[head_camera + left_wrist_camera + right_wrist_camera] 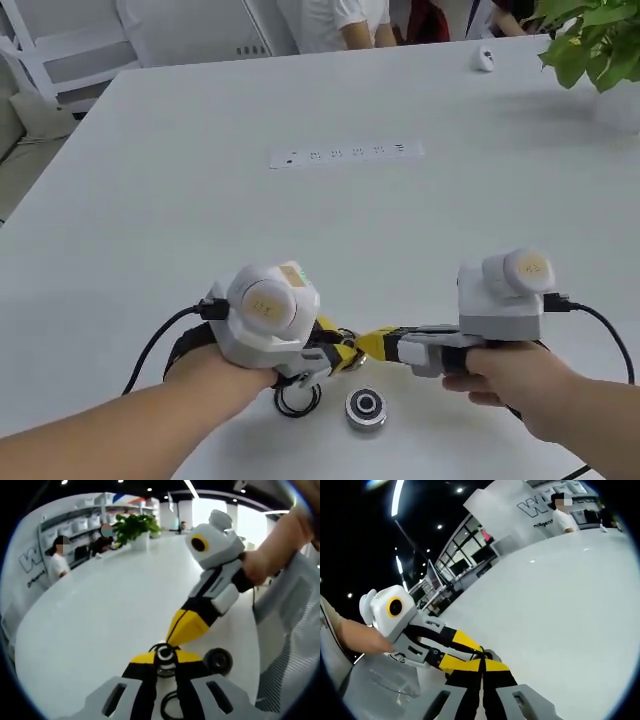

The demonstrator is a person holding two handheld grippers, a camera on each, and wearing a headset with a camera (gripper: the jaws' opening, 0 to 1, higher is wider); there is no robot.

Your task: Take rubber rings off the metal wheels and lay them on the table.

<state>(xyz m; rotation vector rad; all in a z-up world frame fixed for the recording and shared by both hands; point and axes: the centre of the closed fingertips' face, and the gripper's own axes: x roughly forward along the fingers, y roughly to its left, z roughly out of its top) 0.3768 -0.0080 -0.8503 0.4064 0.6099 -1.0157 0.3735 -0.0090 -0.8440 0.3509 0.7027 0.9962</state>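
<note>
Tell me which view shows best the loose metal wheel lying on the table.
The head view: the metal wheel lies whole, seen from above, on the table. The left gripper view shows it small, dark, from the side, low on the right.

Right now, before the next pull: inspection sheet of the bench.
Surface: white table.
Job's things: held wheel in the left gripper; loose wheel and black rubber ring lying on the table.
Clutter: power strip; small white object near the far edge.
Grippers: left shut on the held wheel; right gripper, jaws together at it.
Cables: black cable off each gripper.
Surroundings: plant; people beyond the table.
</note>
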